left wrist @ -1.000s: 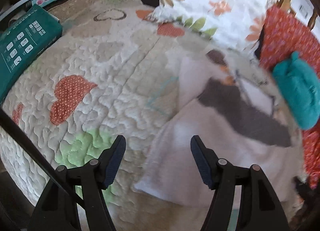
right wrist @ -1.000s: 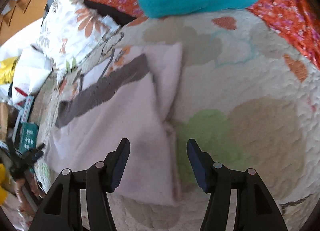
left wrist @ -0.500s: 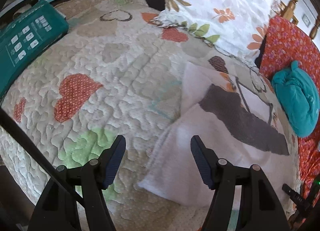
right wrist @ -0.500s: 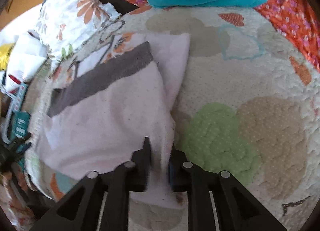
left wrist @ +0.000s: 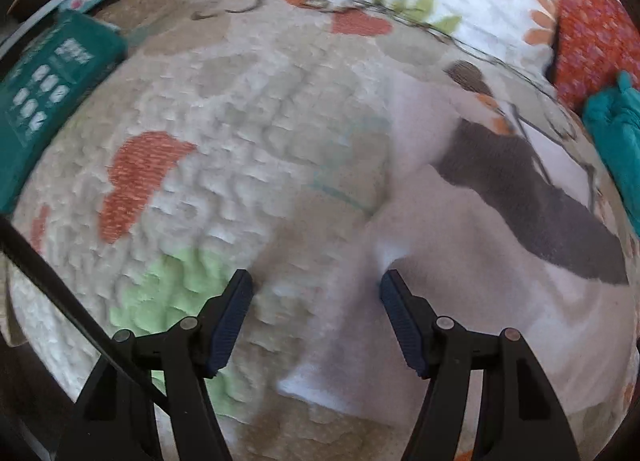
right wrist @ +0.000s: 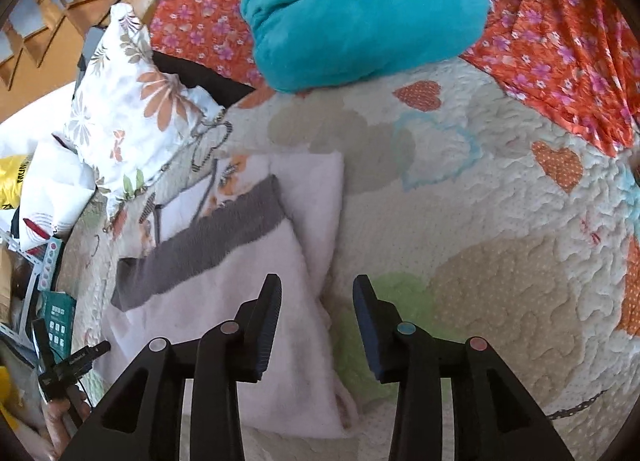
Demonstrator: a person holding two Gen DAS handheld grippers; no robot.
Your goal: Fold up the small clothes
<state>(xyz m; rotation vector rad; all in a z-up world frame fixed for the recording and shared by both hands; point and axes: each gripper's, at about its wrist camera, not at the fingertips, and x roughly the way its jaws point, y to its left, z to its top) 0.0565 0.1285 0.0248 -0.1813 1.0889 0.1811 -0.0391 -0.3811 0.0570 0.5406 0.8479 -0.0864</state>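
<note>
Blurred white garment [left wrist: 460,301], far edge cropped

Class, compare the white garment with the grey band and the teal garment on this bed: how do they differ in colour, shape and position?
The white garment is pale with a grey stripe; the teal garment is one solid colour. The white garment lies flat and folded on the quilt; the teal garment sits as a rounded bundle. The white one lies near the right gripper; the teal one lies beyond it. Both are soft cloth.

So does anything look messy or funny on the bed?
A little. The white garment with the grey band lies crooked on the quilt, one flap folded over unevenly. Both grippers, left and right, are open.
</note>
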